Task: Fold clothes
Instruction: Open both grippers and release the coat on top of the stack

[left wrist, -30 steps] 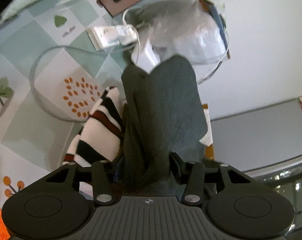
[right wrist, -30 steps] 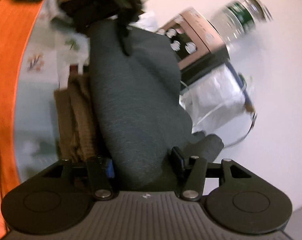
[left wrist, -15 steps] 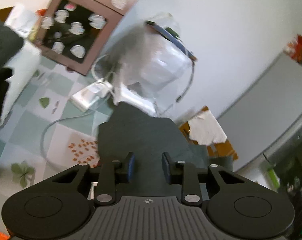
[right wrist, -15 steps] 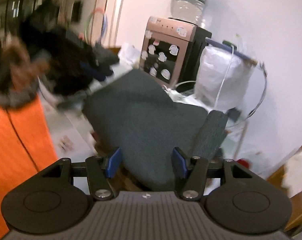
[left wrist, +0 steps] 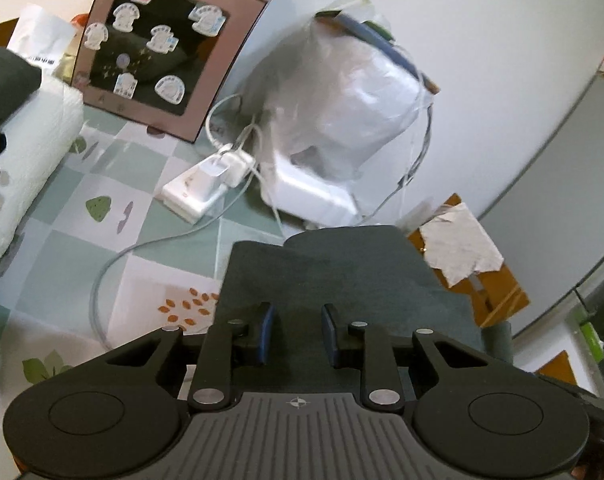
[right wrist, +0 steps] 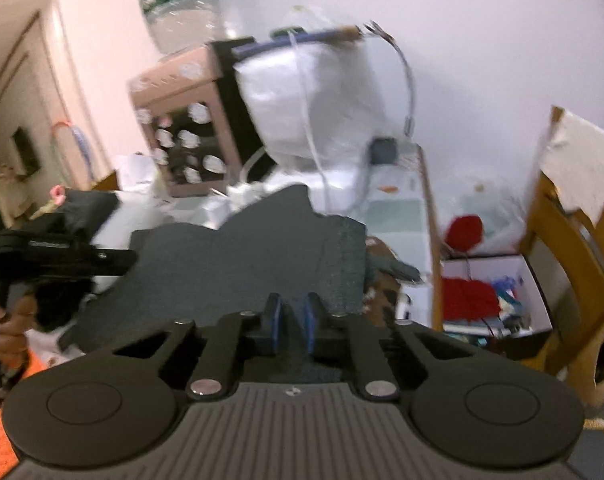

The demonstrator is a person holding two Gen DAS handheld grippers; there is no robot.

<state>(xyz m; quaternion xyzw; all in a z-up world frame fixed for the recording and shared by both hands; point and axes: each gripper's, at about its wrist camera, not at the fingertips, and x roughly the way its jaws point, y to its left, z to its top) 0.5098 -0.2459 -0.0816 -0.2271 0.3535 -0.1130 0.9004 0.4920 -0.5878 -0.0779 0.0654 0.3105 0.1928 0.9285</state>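
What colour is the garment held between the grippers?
Dark grey garment, plain with no pattern; clearest in the left wrist view.

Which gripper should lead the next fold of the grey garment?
Probably right: the right gripper has its jaws nearly closed on the grey garment, while the left gripper shows a wider gap.

Left wrist view: taken from just behind the left gripper (left wrist: 296, 334), faced forward and downward over the dark grey garment (left wrist: 341, 276) at close range; patterned floor (left wrist: 62, 248) at 9 o'clock.
Right wrist view: taken from just behind the right gripper (right wrist: 289, 322), faced forward and more level; room depth seen at 10 o'clock.
Shared: the garment (right wrist: 242, 264), the sticker-covered cabinet (left wrist: 162, 40) (right wrist: 182, 136), the plastic-wrapped white appliance (left wrist: 341, 120) (right wrist: 305, 100).
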